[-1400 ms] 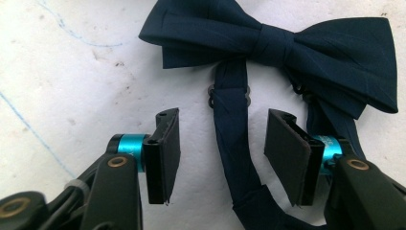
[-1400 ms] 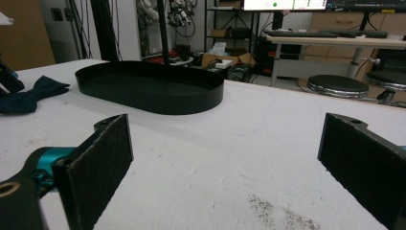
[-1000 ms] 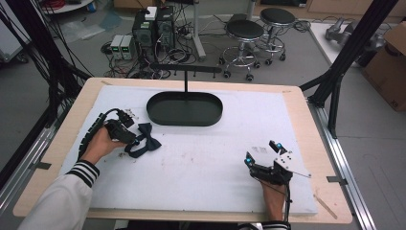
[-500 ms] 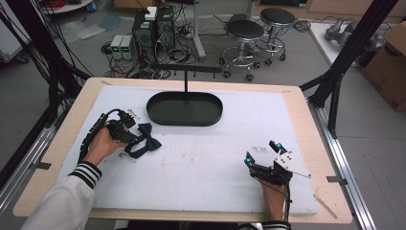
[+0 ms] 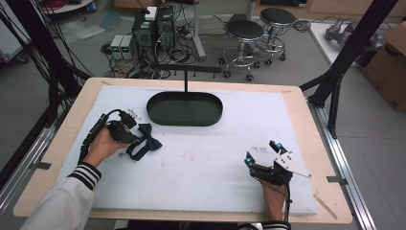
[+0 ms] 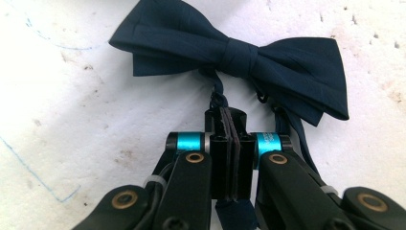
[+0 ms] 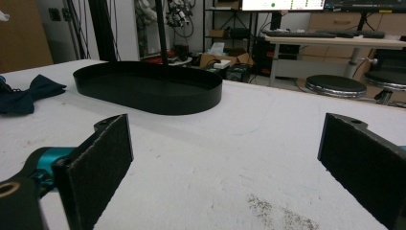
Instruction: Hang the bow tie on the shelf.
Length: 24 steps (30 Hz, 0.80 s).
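My left gripper (image 6: 231, 139) has just closed, its fingers pinching the soft, light bow tie (image 6: 239, 57) by its strap, at the tie's 6 o'clock; my right gripper (image 7: 225, 158) gapes empty.

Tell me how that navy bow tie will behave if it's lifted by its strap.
The bow tie is thin folded fabric, so it probably weighs little and will dangle limply. The left hand-held gripper pinches only its narrow strap, so the bow may swing or twist.
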### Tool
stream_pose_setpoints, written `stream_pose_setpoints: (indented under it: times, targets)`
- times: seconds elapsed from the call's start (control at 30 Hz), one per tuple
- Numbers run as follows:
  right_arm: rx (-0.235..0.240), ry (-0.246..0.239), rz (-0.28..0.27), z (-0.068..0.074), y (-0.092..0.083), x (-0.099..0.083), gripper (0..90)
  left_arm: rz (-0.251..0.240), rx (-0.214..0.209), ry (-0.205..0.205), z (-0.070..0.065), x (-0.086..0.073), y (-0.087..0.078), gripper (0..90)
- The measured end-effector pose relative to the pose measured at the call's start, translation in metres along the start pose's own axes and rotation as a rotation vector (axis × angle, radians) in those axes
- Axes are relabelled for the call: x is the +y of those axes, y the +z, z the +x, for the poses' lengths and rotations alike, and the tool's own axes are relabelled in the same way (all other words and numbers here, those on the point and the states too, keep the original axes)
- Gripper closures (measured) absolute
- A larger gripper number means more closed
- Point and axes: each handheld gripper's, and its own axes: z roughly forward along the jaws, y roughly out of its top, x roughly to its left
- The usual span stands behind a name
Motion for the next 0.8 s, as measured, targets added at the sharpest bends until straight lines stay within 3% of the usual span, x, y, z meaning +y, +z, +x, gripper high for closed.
stream_pose_setpoints:
  times: [0.1,0.37,0.47,0.5,0.57,0.6,0.63,0.67,0.7,0.73,0.8]
  targets:
    - [0.001,0.001,0.001,0.0,0.0,0.0,3.7,0.001,-0.008,-0.01,0.0,0.0,-0.001,88.6]
    - [0.0,0.003,-0.001,0.0,0.0,0.0,3.7,-0.084,-0.003,-0.015,0.002,-0.001,-0.013,88.6]
    - [0.0,0.001,0.0,0.0,0.0,0.0,3.7,-0.154,-0.019,-0.016,0.003,-0.002,-0.022,88.6]
    - [0.0,0.001,0.0,0.0,0.0,0.0,3.7,-0.154,-0.019,-0.016,0.003,-0.002,-0.022,88.6]
    - [0.0,0.002,-0.001,0.0,0.0,0.0,3.7,-0.216,-0.018,-0.027,0.003,-0.002,-0.03,88.6]
    - [-0.001,0.001,-0.001,0.0,0.0,0.0,3.7,-0.216,-0.018,-0.027,0.003,-0.002,-0.03,88.6]
    - [0.0,0.001,0.0,0.0,0.0,0.0,3.7,-0.258,-0.019,-0.034,0.004,-0.002,-0.035,88.6]
    - [0.0,0.0,-0.001,0.0,0.0,0.0,3.7,-0.258,-0.019,-0.034,0.004,-0.002,-0.035,88.6]
    - [0.0,-0.001,0.0,0.0,0.0,0.0,3.7,-0.302,-0.015,-0.037,0.004,-0.003,-0.04,88.6]
    - [0.0,0.0,-0.001,0.0,0.0,0.0,3.7,-0.302,-0.015,-0.037,0.004,-0.003,-0.04,88.6]
    - [-0.001,0.001,0.0,0.0,0.0,0.0,3.7,-0.369,-0.015,-0.047,0.006,-0.005,-0.049,88.6]
